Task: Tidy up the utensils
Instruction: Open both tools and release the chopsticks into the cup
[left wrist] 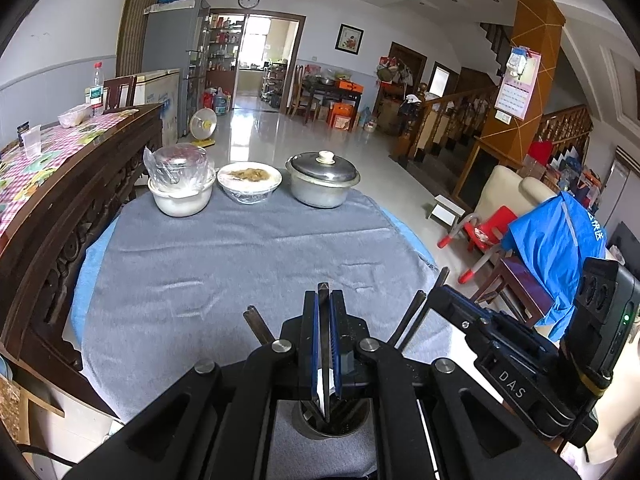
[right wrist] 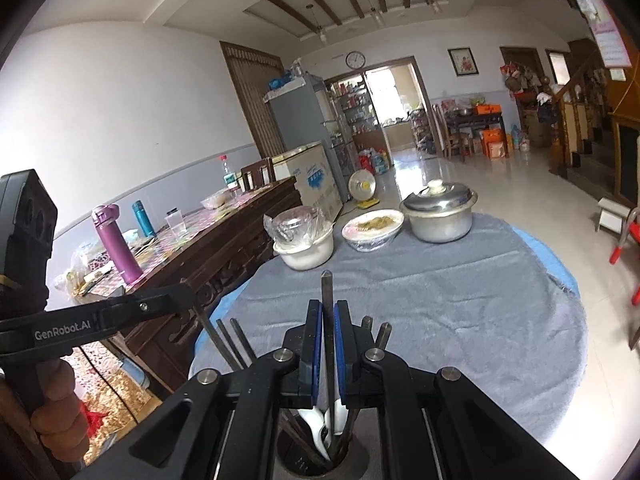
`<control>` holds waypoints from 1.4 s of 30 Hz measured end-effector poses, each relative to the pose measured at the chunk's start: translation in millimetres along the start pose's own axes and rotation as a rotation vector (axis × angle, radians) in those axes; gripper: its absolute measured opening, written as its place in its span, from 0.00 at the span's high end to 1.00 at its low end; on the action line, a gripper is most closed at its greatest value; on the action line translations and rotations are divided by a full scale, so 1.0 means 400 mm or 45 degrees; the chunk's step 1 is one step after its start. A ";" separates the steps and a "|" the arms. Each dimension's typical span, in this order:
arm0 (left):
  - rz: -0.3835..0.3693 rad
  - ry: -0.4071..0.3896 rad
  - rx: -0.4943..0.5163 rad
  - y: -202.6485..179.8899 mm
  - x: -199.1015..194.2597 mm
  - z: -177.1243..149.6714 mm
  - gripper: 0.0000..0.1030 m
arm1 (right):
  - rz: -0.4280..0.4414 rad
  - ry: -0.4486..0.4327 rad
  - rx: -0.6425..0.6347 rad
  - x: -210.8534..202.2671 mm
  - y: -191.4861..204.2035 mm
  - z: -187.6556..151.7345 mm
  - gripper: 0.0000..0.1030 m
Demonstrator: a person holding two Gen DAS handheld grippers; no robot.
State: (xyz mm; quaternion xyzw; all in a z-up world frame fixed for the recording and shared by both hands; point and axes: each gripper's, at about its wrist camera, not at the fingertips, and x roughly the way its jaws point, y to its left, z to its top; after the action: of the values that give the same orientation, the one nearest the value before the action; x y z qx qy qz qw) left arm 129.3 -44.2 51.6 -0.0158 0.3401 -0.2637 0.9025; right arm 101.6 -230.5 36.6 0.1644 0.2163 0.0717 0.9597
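Note:
In the left wrist view my left gripper (left wrist: 325,300) is shut on a dark chopstick (left wrist: 323,288) that stands upright, its lower end inside a metal utensil cup (left wrist: 312,430) right under the jaws. More chopsticks (left wrist: 256,322) lean out of that cup. In the right wrist view my right gripper (right wrist: 328,306) is shut on another dark chopstick (right wrist: 326,280) above the same cup (right wrist: 296,466), which holds white spoons (right wrist: 318,420) and several chopsticks (right wrist: 230,340). The two grippers sit side by side over the cup.
The round table has a grey cloth (left wrist: 240,264). At its far edge stand a wrapped white bowl (left wrist: 180,196), a covered dish of food (left wrist: 249,182) and a lidded metal pot (left wrist: 322,184). A dark wooden sideboard (left wrist: 60,216) borders the left, with a purple bottle (right wrist: 114,244).

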 end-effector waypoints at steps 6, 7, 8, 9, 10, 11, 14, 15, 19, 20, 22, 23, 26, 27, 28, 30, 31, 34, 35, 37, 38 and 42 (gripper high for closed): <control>0.010 -0.049 0.019 0.000 -0.023 0.000 0.59 | 0.014 -0.020 0.092 -0.013 -0.042 0.009 0.79; 0.019 -0.059 0.026 0.001 -0.026 0.000 0.58 | 0.011 -0.025 0.098 -0.017 -0.045 0.010 0.79; 0.026 -0.064 0.030 0.001 -0.026 0.001 0.58 | 0.003 -0.032 0.106 -0.021 -0.051 0.012 0.79; 0.035 -0.067 0.030 0.003 -0.028 0.000 0.58 | -0.002 -0.036 0.111 -0.022 -0.054 0.013 0.79; 0.039 -0.063 0.029 0.005 -0.027 -0.001 0.58 | -0.005 -0.036 0.117 -0.022 -0.057 0.014 0.79; 0.044 -0.058 0.027 0.008 -0.026 -0.002 0.57 | -0.006 -0.032 0.122 -0.021 -0.058 0.014 0.79; 0.091 -0.040 0.033 0.015 -0.018 -0.010 0.52 | -0.012 -0.020 0.130 -0.015 -0.060 0.013 0.79; 0.115 -0.034 0.040 0.016 -0.016 -0.016 0.49 | -0.014 -0.015 0.128 -0.013 -0.060 0.012 0.79; 0.200 -0.020 0.042 0.029 -0.011 -0.034 0.36 | -0.013 0.004 0.138 -0.008 -0.058 0.008 0.79; 0.220 -0.012 0.039 0.032 -0.011 -0.038 0.34 | -0.012 0.007 0.141 -0.010 -0.058 0.007 0.79; 0.254 -0.001 0.027 0.040 -0.014 -0.045 0.32 | -0.012 0.009 0.147 -0.019 -0.054 0.004 0.79; 0.272 -0.001 0.025 0.042 -0.018 -0.048 0.31 | -0.012 0.011 0.147 -0.021 -0.051 0.002 0.79; 0.349 -0.014 0.038 0.040 -0.033 -0.062 0.25 | -0.014 0.013 0.140 -0.038 -0.039 -0.004 0.75; 0.367 -0.019 0.045 0.039 -0.036 -0.065 0.24 | -0.016 0.012 0.138 -0.046 -0.035 -0.008 0.70; 0.388 -0.027 0.053 0.038 -0.042 -0.071 0.22 | -0.017 0.011 0.137 -0.053 -0.032 -0.011 0.67; 0.429 -0.038 0.063 0.036 -0.051 -0.081 0.19 | -0.026 0.000 0.130 -0.073 -0.022 -0.023 0.55; 0.452 -0.046 0.071 0.034 -0.057 -0.088 0.18 | -0.034 -0.009 0.125 -0.081 -0.017 -0.028 0.54; 0.507 -0.061 0.092 0.029 -0.070 -0.108 0.17 | -0.064 -0.022 0.100 -0.109 -0.001 -0.048 0.54; 0.519 -0.066 0.098 0.027 -0.074 -0.116 0.17 | -0.076 -0.024 0.096 -0.116 0.004 -0.054 0.54; 0.534 -0.075 0.103 0.022 -0.081 -0.128 0.16 | -0.120 -0.020 0.086 -0.136 0.010 -0.073 0.54; 0.544 -0.080 0.103 0.020 -0.084 -0.133 0.15 | -0.134 -0.016 0.084 -0.143 0.012 -0.080 0.54; 0.611 -0.121 0.113 0.008 -0.104 -0.156 0.09 | -0.231 0.020 0.076 -0.181 0.010 -0.121 0.54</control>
State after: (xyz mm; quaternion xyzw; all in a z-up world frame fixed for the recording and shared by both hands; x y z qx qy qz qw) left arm 65.7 -11.9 28.4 0.0928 0.2794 -0.0554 0.9541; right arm 15.3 -228.3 25.1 0.1721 0.2399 -0.0207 0.9552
